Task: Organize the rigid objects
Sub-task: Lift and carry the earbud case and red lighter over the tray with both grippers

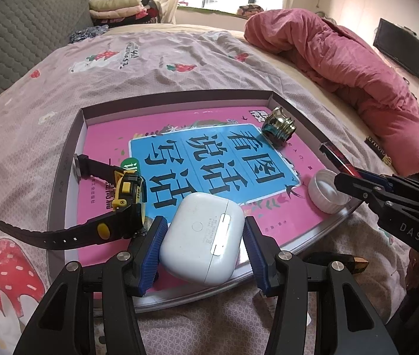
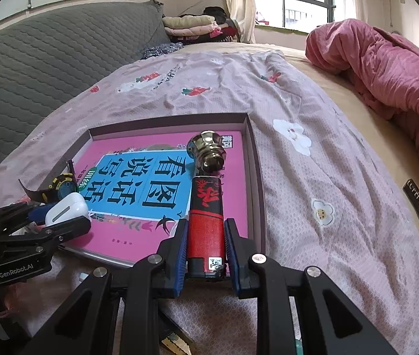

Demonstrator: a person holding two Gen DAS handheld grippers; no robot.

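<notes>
Right gripper (image 2: 205,251) is clamped tight on the red-and-black cylindrical lighter (image 2: 205,222), poised over the near right corner of the shallow grey cardboard tray (image 2: 255,159). Left gripper (image 1: 202,247) brackets the white glossy plastic earbud case (image 1: 202,238) at the tray's near edge; contact is hard to call. Placing looks underway: next, lower and release. The lighter's far tip overlaps the brass knob (image 2: 208,152).

Black left gripper (image 1: 203,250), ribbed blue pads; silver screws; right gripper (image 2: 205,250) alike
</notes>
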